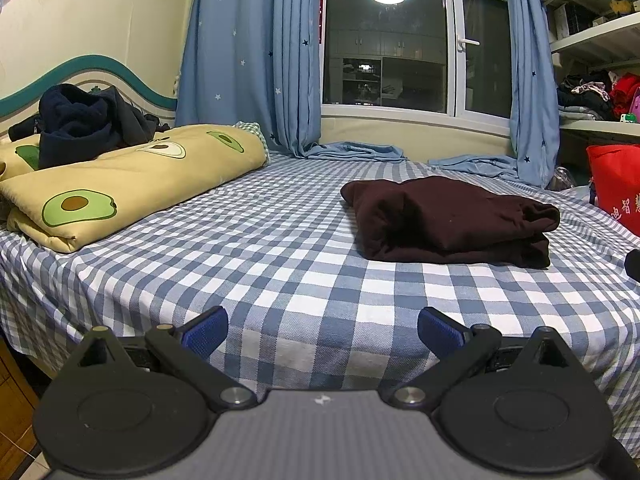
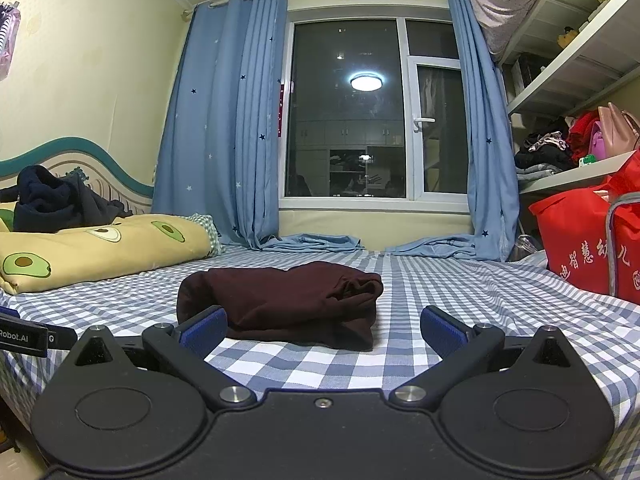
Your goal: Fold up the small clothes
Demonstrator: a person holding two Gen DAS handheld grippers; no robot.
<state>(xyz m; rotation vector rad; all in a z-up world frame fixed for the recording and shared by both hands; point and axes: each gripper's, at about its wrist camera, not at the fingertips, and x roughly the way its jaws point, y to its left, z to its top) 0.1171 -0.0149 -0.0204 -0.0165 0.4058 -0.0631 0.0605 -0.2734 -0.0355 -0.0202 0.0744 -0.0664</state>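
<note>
Left gripper, black linkage with blue ribbed pads: jaws spread wide, nothing between them, held low over the near part of the bed. Right gripper, same build: jaws likewise apart and empty, aimed straight at the garment.

Task item: dark maroon cloth garment lies on the blue-and-white checked bedsheet, roughly mid-bed. From the left wrist view it sits ahead and to the right, well apart from the pads. It is already doubled into a compact stacked bundle, layers visible at its right end, top surface a bit rumpled.

Progress, as judged: this piece looks essentially folded; at most a tidy or a set-aside remains. A heap of dark navy clothing rests unfolded on the yellow avocado-print quilt at the left. It may be the next piece, though I cannot tell whether it belongs to the task.

Room: bare sheet lies on the near and left sides of the bundle. A red fabric bag bounds the right side; the blue star-print curtains pool on the far edge. The near bed edge drops away just below the left gripper.
</note>
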